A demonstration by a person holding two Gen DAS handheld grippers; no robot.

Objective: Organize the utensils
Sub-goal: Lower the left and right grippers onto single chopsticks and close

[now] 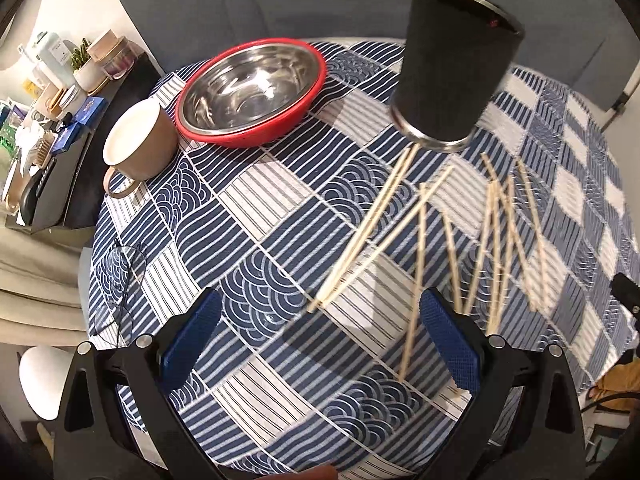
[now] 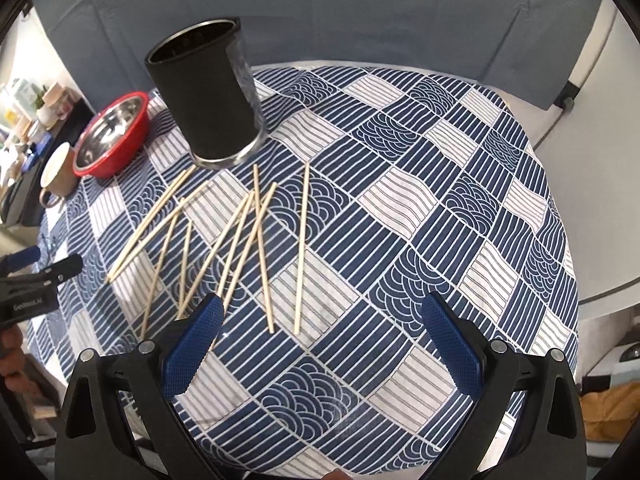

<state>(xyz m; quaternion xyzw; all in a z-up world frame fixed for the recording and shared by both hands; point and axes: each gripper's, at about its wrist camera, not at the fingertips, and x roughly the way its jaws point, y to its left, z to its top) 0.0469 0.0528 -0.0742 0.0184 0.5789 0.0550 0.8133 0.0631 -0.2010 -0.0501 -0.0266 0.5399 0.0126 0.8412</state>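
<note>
The left gripper and right gripper look alike: glossy black plastic arms carry blue, cross-hatched fingers. Round silver screws sit just behind each pad. Bare skin shows below the jaws.

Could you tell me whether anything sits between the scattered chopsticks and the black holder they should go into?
Nothing visible does. The chopsticks lie loose on the tablecloth right in front of the black holder; the red-rimmed bowl and mug stand off to the side.
</note>
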